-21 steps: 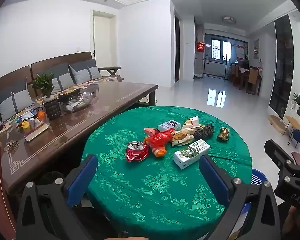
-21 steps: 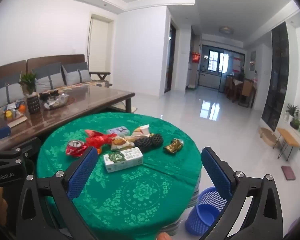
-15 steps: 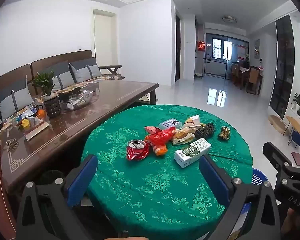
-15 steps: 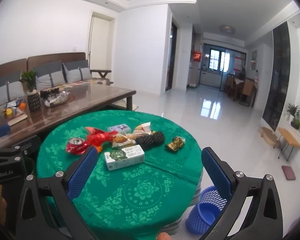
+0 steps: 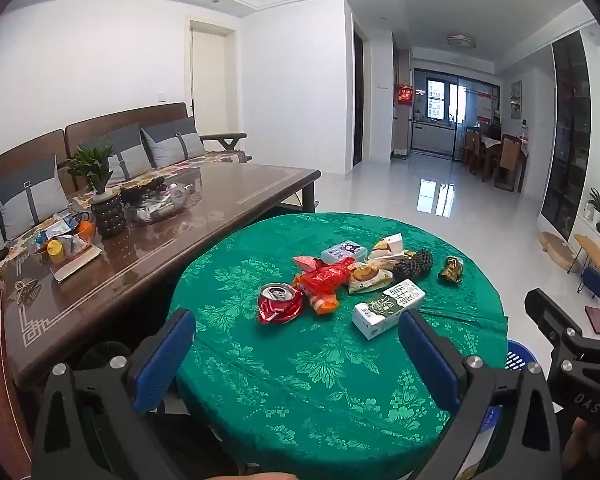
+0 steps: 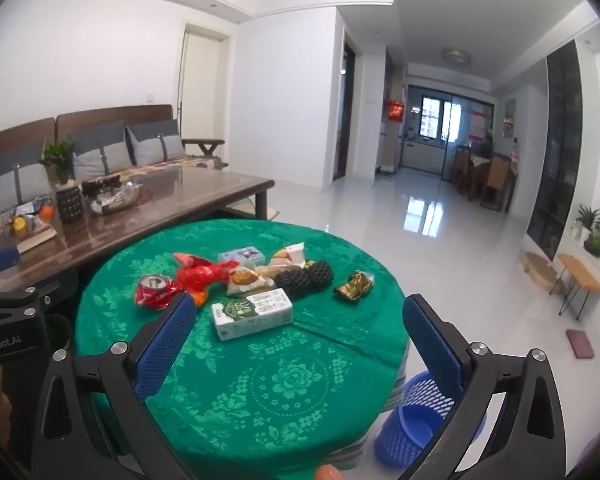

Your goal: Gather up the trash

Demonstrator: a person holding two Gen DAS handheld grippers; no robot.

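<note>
Trash (image 5: 364, 276) heaped mid-table, crushed red can (image 5: 279, 303) (dented), milk carton (image 5: 388, 307)

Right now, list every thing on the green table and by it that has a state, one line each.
Left gripper: open, empty.
Right gripper: open, empty.
Crushed red drink can: dented, lying on the cloth.
Green and white milk carton: lying on its side.
Red plastic wrapper: crumpled.
Gold foil wrapper: crumpled, apart from the pile.
Blue mesh basket: upright on the floor.
</note>
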